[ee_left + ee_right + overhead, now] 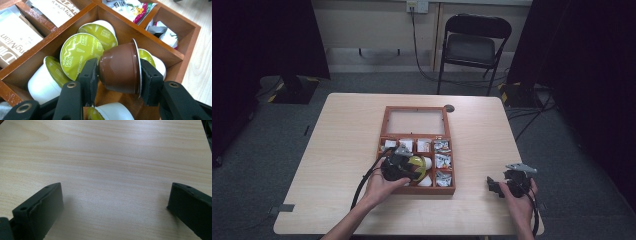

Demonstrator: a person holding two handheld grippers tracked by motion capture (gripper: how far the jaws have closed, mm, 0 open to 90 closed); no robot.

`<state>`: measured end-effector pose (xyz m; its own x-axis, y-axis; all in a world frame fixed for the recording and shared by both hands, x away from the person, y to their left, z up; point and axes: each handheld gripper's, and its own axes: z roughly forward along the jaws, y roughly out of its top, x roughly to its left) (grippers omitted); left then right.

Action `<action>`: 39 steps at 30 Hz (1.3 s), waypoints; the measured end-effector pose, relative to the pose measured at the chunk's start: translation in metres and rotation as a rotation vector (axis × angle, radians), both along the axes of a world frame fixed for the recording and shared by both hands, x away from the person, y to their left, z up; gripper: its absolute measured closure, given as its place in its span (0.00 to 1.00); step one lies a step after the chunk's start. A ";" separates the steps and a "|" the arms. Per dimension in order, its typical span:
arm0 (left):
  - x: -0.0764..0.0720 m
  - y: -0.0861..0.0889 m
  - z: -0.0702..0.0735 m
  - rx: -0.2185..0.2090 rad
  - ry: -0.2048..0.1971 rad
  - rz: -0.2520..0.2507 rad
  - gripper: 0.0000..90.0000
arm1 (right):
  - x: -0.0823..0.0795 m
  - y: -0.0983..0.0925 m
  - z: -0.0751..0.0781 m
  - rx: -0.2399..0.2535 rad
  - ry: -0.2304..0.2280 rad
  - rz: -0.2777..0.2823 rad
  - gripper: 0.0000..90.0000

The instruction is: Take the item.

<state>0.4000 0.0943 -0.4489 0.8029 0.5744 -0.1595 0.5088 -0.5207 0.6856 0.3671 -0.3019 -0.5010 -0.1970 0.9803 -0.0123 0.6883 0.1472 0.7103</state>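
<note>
**A:** What did the high view show?

**B:** A pale wooden table (337, 150) filled the middle of the frame. At its centre sat a reddish wooden box (385, 131) with its glass-paned lid laid open toward the top of the frame. Its small compartments held packets and sachets. The left gripper (404, 167) hovered over the lower part of the box, gripped by the left hand (382, 189) coming in from the bottom edge. In the lower right of the frame, the right gripper (507, 182) rested on bare tabletop, well apart from the box. A black folding chair (472, 45) stood beyond the table at the upper centre.

**A:** And the left gripper view?

**B:** Its two black jaws rose from the bottom and pinched a brown coffee capsule (118, 67) lying on its side, one jaw against its base and the other against its lid. The capsule was held above a large compartment in the middle of the frame. White capsules with green lids (80, 55) lay beneath and around it. Beige packets (15, 40) filled the compartments at the upper left, and flowered sachets (132, 7) those at the upper right.

**A:** The right gripper view?

**B:** The jaws stood spread wide at the lower left and lower right corners, with nothing between them but light wood grain.
</note>
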 end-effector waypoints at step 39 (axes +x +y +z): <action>-0.004 0.014 0.028 -0.115 -0.056 -0.032 0.61 | 0.000 0.000 0.000 0.000 0.000 0.000 0.00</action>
<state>0.3959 0.1079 -0.4214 0.8298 0.5291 -0.1774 0.4525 -0.4518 0.7688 0.3671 -0.3020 -0.5010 -0.1972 0.9803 -0.0123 0.6883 0.1474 0.7103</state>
